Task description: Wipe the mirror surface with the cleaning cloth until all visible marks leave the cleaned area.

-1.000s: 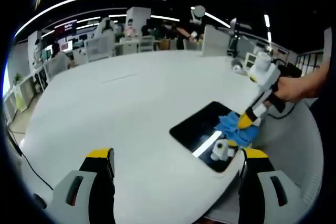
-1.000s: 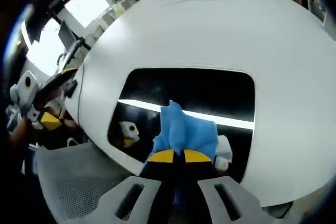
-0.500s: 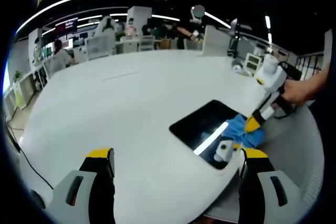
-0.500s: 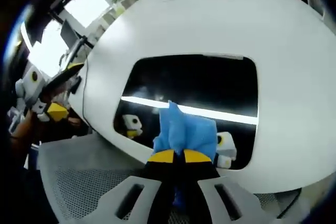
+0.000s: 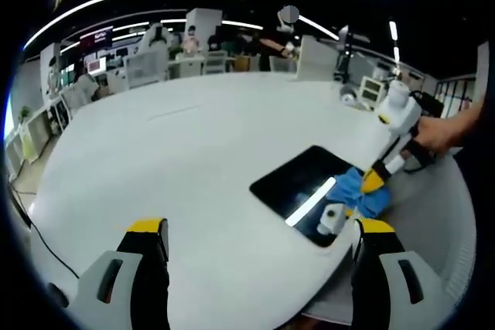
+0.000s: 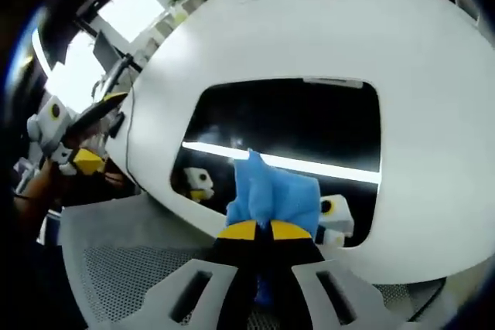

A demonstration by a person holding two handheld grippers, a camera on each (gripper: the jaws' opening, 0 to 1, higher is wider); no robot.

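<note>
A dark rectangular mirror (image 5: 298, 187) (image 6: 294, 125) lies flat near the edge of the white table (image 5: 186, 160), reflecting a bright ceiling light strip. My right gripper (image 6: 257, 230) is shut on a blue cleaning cloth (image 6: 272, 195) and presses it on the mirror's near edge. In the left gripper view that same gripper (image 5: 373, 182) comes in from the right, held by a hand, with the blue cloth (image 5: 360, 195) at the mirror's right corner. My left gripper (image 5: 259, 229) stands open above the table, left of the mirror, with nothing between its fingers.
The white table (image 6: 325, 28) stretches wide beyond the mirror. A grey mesh chair seat (image 6: 124, 260) sits below the table's edge. Desks, chairs and people (image 5: 186, 48) fill the far background, with small items (image 5: 348, 96) at the table's far right.
The right gripper slid the cloth from the mirror's middle toward its near edge, then held almost still. The left gripper has not moved.
</note>
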